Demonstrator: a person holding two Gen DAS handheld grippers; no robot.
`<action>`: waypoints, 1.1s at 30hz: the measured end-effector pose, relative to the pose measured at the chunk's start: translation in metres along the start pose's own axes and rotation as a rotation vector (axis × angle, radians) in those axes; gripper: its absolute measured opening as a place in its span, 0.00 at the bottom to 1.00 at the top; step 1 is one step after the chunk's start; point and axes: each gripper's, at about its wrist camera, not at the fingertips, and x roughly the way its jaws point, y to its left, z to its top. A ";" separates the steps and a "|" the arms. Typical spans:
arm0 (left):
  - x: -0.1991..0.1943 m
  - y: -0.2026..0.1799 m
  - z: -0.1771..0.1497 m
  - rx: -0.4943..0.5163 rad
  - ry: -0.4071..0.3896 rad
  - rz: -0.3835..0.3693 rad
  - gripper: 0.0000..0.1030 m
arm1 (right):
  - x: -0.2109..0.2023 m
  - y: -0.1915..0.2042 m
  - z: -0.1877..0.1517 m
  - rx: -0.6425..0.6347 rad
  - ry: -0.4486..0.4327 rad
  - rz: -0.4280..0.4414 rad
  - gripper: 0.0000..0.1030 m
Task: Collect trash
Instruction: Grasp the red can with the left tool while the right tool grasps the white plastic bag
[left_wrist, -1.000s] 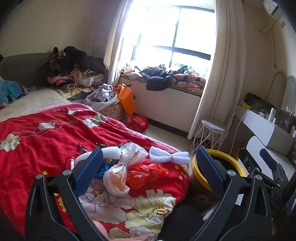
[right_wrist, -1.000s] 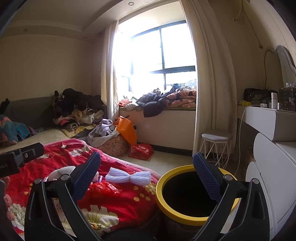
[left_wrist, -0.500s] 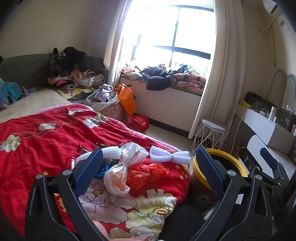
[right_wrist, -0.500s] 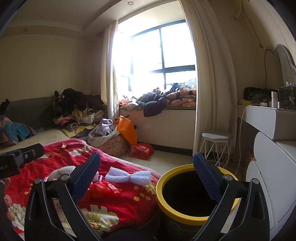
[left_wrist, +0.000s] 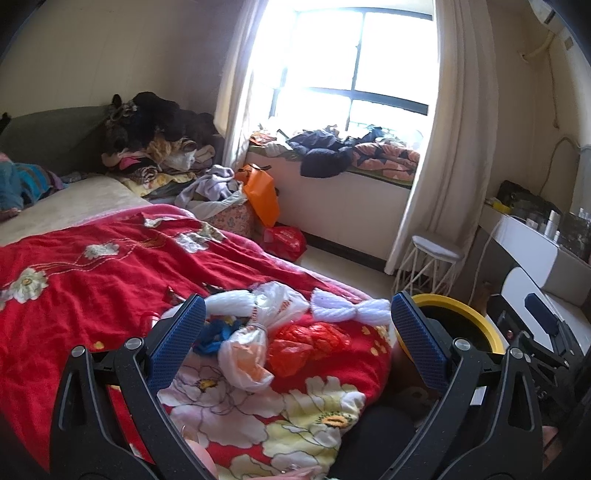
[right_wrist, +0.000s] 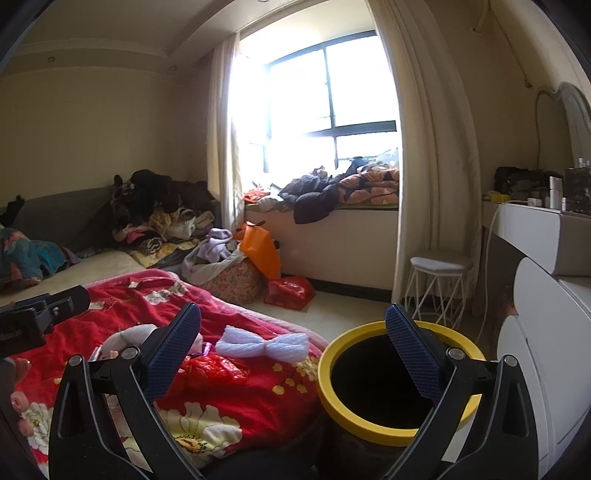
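Trash lies on the corner of a red flowered bedspread (left_wrist: 92, 280): a white knotted plastic bag (left_wrist: 247, 354), a crumpled red bag (left_wrist: 306, 343), a white foam wrap shaped like a bow (left_wrist: 349, 308) and a blue scrap (left_wrist: 212, 334). A black bin with a yellow rim (right_wrist: 388, 432) stands on the floor beside the bed corner. My left gripper (left_wrist: 295, 343) is open and empty, above the bags. My right gripper (right_wrist: 293, 350) is open and empty, over the gap between bed and bin. The foam wrap (right_wrist: 264, 345) and red bag (right_wrist: 214, 369) show in the right wrist view too.
A white wire stool (right_wrist: 439, 288) stands by the curtain. A white dresser (right_wrist: 546, 332) is at the right, close to the bin. A red bag (right_wrist: 290, 291), an orange bag (right_wrist: 258, 249) and heaps of clothes (right_wrist: 166, 218) lie by the window seat.
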 end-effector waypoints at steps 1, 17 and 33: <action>0.000 0.003 0.001 -0.006 -0.004 0.008 0.90 | 0.002 0.002 0.001 -0.001 0.004 0.011 0.94; 0.001 0.072 0.013 -0.138 0.002 0.171 0.90 | 0.045 0.067 0.029 -0.018 0.095 0.208 0.94; 0.021 0.162 -0.008 -0.232 0.154 0.334 0.90 | 0.122 0.125 0.026 -0.038 0.262 0.289 0.94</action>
